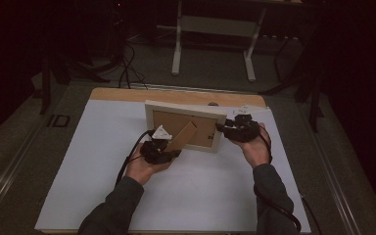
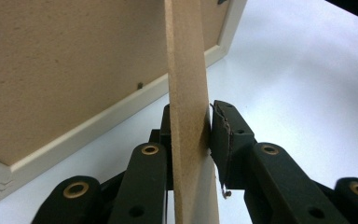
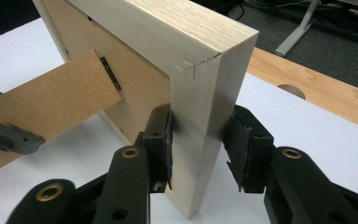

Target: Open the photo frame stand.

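Note:
A pale wooden picture frame (image 1: 186,108) stands upright on the white sheet (image 1: 200,191), its brown back toward me. Its fibreboard stand leg (image 1: 183,135) swings out from the back. My left gripper (image 1: 175,152) is shut on that stand leg (image 2: 186,70), with a pad pressed to each face, close to the frame's back panel (image 2: 51,70). My right gripper (image 1: 223,128) is shut on the frame's right side rail (image 3: 200,93), near its top corner. In the right gripper view the stand leg (image 3: 51,102) sticks out to the left, with the left gripper (image 3: 4,135) on it.
The white sheet lies on a wooden tabletop (image 1: 127,94) with a round hole (image 3: 291,91) near its far edge. Beyond the table are a white desk frame (image 1: 178,49) and cables (image 1: 127,68) on a dark floor. Black cables trail back from both grippers.

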A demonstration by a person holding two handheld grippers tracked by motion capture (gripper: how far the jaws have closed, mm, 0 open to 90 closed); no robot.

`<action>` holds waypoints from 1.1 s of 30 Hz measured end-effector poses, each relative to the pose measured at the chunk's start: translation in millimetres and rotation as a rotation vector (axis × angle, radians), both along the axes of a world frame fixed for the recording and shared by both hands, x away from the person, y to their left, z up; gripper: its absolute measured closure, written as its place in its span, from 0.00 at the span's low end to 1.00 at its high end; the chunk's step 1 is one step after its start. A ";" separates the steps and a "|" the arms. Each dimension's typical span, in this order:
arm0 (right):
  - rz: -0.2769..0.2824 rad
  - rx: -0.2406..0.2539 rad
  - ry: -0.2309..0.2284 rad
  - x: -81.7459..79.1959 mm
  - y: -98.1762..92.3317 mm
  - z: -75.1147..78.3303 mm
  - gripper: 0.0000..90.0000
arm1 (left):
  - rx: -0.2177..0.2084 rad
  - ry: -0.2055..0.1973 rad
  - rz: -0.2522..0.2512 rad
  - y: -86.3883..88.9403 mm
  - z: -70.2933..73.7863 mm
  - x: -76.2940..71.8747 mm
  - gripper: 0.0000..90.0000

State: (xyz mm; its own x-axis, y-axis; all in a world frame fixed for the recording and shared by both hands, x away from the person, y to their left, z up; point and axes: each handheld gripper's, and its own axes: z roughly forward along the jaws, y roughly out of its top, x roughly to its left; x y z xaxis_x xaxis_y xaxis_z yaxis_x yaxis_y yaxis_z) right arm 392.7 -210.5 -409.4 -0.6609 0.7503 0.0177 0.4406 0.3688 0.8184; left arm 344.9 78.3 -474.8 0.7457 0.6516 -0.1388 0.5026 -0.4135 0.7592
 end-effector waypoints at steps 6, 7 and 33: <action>-0.009 -0.022 -0.022 0.3 1.9 0.8 0.69 | 0.007 -0.007 -0.006 -5.3 -0.7 -1.8 0.86; -0.010 -0.022 -0.021 0.1 1.9 0.9 0.69 | 0.009 -0.004 -0.007 -5.8 -1.0 -1.7 0.86; 0.021 -0.028 -0.054 -14.1 -2.3 -5.9 0.69 | 0.068 -0.040 -0.065 -16.1 -4.8 -14.2 0.85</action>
